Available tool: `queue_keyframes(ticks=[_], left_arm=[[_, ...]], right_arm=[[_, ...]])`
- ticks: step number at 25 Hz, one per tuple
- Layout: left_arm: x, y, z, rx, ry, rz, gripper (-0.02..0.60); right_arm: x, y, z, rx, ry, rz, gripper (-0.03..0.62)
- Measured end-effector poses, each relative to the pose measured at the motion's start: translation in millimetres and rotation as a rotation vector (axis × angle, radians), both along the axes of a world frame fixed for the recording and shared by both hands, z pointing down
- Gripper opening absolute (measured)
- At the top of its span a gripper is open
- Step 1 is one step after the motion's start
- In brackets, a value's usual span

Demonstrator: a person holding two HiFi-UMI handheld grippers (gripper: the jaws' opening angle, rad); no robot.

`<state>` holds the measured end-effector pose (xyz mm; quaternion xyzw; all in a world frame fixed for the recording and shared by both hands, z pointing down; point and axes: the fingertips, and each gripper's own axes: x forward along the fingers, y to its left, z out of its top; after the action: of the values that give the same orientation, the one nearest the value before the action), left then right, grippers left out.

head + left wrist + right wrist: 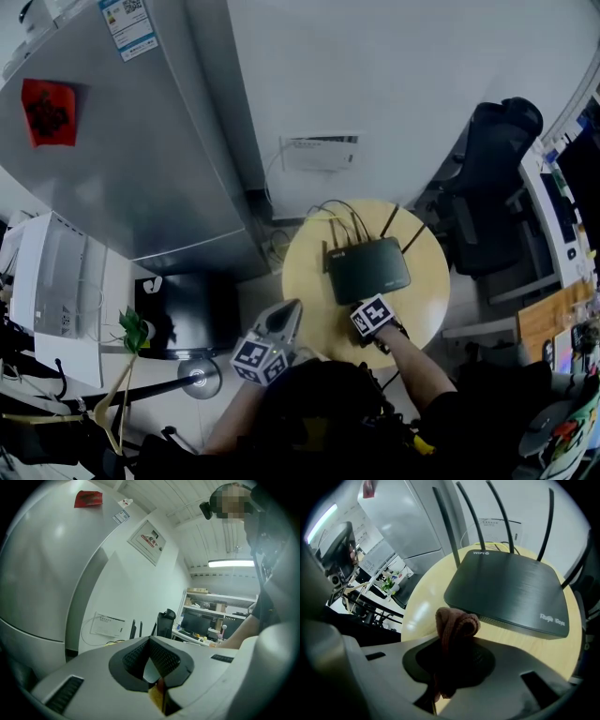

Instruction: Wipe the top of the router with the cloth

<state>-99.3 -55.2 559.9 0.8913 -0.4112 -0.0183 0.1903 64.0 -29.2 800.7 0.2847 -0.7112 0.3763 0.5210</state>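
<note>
A black router (368, 269) (508, 591) with several upright antennas lies flat on a round pale wooden table (309, 272) (426, 604). My right gripper (367, 309) (454, 630) hovers at the router's near edge, shut on a folded brownish-pink cloth (454, 623) that sticks out between the jaws. The cloth is just short of the router's front edge. My left gripper (286, 321) (152, 667) is held off the table's left side, tilted upward toward the wall, jaws shut with nothing between them.
A large grey fridge (122, 141) stands left of the table. A black office chair (492, 178) is at the right, a desk with monitors (562, 206) beyond it. Cables (337, 216) run from the router's back to a wall box (319, 152). A stand base (200, 378) sits on the floor.
</note>
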Motion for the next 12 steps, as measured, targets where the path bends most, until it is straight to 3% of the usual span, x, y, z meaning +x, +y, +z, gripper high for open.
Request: queue_keyframes(ticks=[12], left_arm=[[1, -1, 0, 0.003, 0.008, 0.017, 0.002]], right_arm=[[-28, 7, -5, 0.001, 0.003, -0.074, 0.061]])
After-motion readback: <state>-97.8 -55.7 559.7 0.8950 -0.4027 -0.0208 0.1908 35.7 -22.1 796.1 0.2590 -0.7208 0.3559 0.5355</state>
